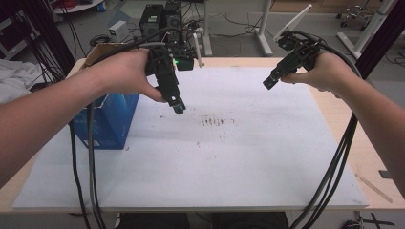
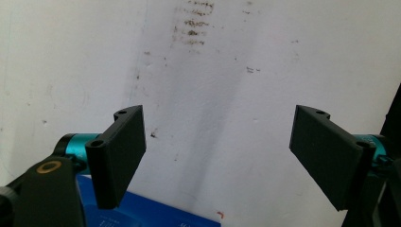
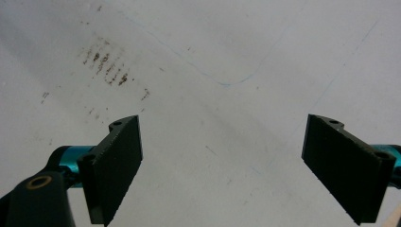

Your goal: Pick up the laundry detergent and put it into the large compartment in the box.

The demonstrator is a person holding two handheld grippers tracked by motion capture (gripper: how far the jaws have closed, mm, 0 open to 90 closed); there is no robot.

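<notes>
- forearms enter from the near edge of the table [image 1: 334, 107]; black cables [image 1: 329, 181] trail from each gripper over the near edge, those on the right hanging past the near right corner.
- white board [image 1: 215, 162] covers most of the table top; bare wood shows along its right and far edges.
- left gripper [image 1: 177, 106] is held above the board's far left part, pointing down; in the left gripper view its jaws stand wide apart with nothing between them [image 2: 215, 156].
- right gripper [image 1: 270, 82] is held above the board's far right part, tilted down toward the centre; in the right gripper view its jaws are spread wide and grasp nothing [image 3: 222, 170].
- blue box [image 1: 112, 119] stands at the board's left edge, just beside and below the left hand [image 1: 122, 74]; neither gripper touches it. its top edge shows at the bottom of the left gripper view [image 2: 156, 213].
- brown smudge marks [image 1: 217, 121] lie near the board's centre, between the two grippers.
</notes>
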